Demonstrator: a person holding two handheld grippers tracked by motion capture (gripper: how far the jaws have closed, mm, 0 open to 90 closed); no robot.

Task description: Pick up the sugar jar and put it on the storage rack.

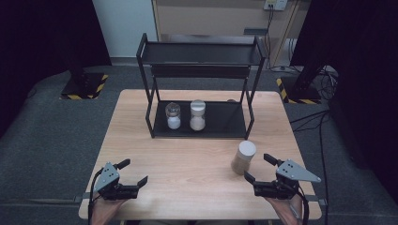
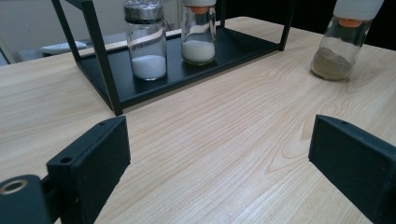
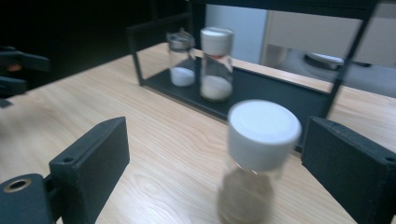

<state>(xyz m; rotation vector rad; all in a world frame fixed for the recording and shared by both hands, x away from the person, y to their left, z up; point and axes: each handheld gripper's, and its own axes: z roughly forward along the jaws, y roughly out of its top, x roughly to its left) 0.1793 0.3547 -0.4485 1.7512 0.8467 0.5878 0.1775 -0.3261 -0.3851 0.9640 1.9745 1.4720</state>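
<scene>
A white-capped glass jar of brown powder stands on the wooden table, right of centre. My right gripper is open just behind it, and in the right gripper view the jar sits close ahead between the jaws, untouched. My left gripper is open near the front left edge with bare wood between its jaws; the brown jar shows far off. On the lower shelf of a black rack stand a metal-lidded shaker of white powder and a white-capped jar of white powder.
The rack's upper shelf holds nothing I can see. Dark carpet surrounds the table, with cables on the floor at right and stand bases with yellow-black tape behind.
</scene>
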